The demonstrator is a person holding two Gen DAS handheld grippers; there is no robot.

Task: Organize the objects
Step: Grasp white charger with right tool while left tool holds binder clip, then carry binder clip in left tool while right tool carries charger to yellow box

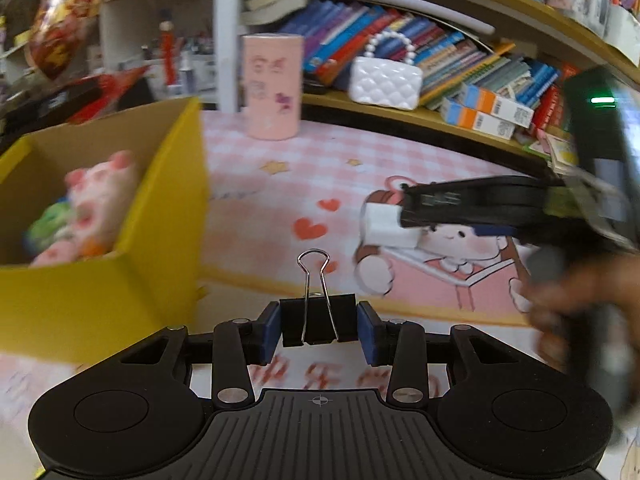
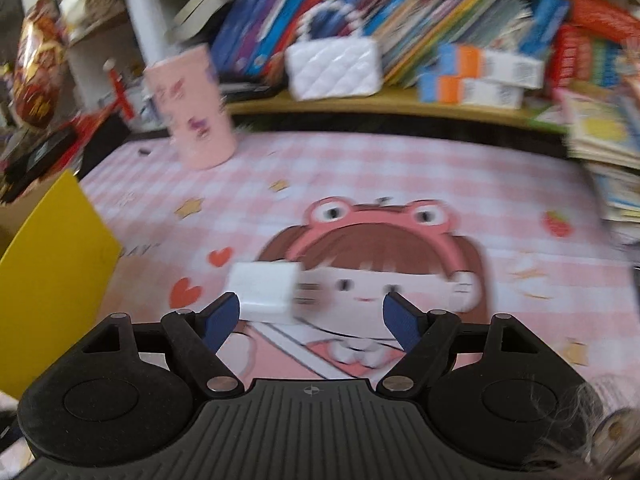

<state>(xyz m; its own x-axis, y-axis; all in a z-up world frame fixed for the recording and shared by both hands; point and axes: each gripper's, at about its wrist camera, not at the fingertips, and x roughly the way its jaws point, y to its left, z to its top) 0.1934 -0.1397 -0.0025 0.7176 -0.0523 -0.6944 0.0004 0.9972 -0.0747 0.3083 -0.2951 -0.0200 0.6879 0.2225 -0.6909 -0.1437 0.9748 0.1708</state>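
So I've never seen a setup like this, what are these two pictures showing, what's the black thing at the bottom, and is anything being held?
There is no robot here: a person holds a two-finger gripper in each hand, and each carries a wide-angle camera looking along its fingers. The black ribbed part at the bottom is the gripper's own body.

In the left wrist view, the left gripper is shut on a black binder clip, beside a yellow box holding a pink plush toy.

In the right wrist view, the right gripper is open, with a white block near its left finger; contact is too blurred to judge.

Both look over a pink cartoon mat with a pink cup standing on it.
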